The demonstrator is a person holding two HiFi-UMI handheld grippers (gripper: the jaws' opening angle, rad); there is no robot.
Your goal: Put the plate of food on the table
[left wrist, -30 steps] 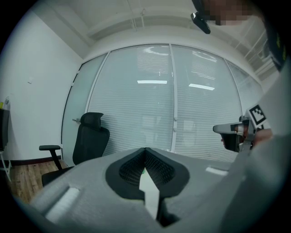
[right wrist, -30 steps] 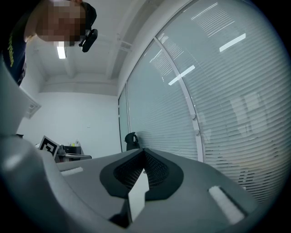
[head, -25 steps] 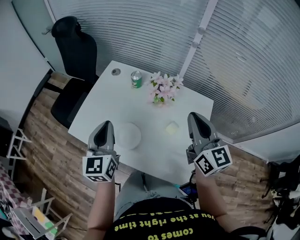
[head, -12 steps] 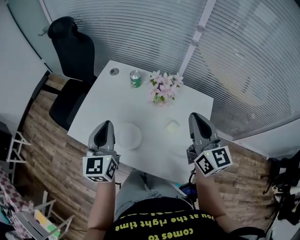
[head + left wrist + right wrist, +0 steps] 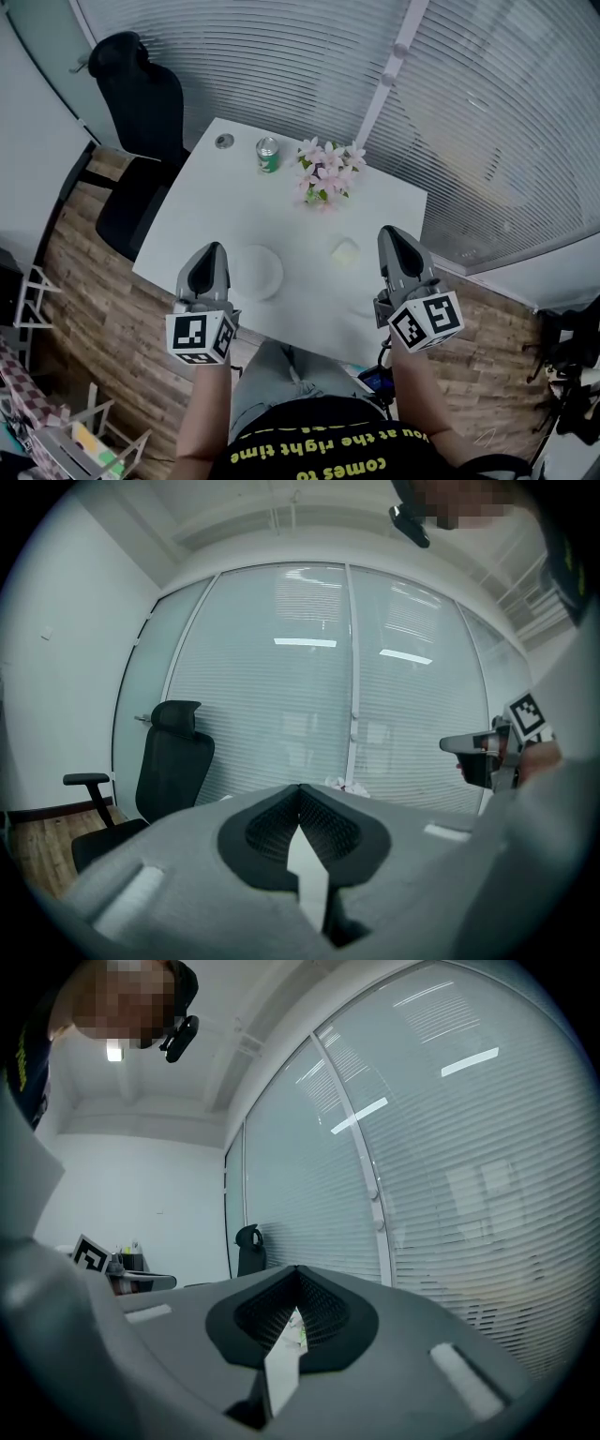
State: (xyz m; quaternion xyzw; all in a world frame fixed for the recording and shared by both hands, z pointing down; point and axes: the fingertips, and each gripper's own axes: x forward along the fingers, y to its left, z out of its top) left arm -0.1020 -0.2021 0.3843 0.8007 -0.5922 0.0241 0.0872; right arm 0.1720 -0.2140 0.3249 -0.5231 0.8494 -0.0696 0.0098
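A white round plate [image 5: 256, 272] lies on the white table [image 5: 234, 211] near its front edge, and it looks bare. A small pale yellow item [image 5: 344, 251] sits on the table to the plate's right. My left gripper [image 5: 213, 248] hovers above the table's front edge, just left of the plate, shut and empty. My right gripper [image 5: 390, 232] hovers at the table's right side, beyond the yellow item, also shut with nothing in it. In the left gripper view the left gripper [image 5: 300, 787] points level toward the blinds. The right gripper [image 5: 298, 1269] does the same in its own view.
A green can [image 5: 268, 155] and a bunch of pink flowers [image 5: 326, 173] stand at the table's far side. A black office chair [image 5: 141, 112] stands at the left. Glass walls with blinds [image 5: 487, 122] lie behind the table. The floor is wood.
The head view has drifted slightly, so the table sits a little higher and further left in frame. Both grippers keep their places and stay shut.
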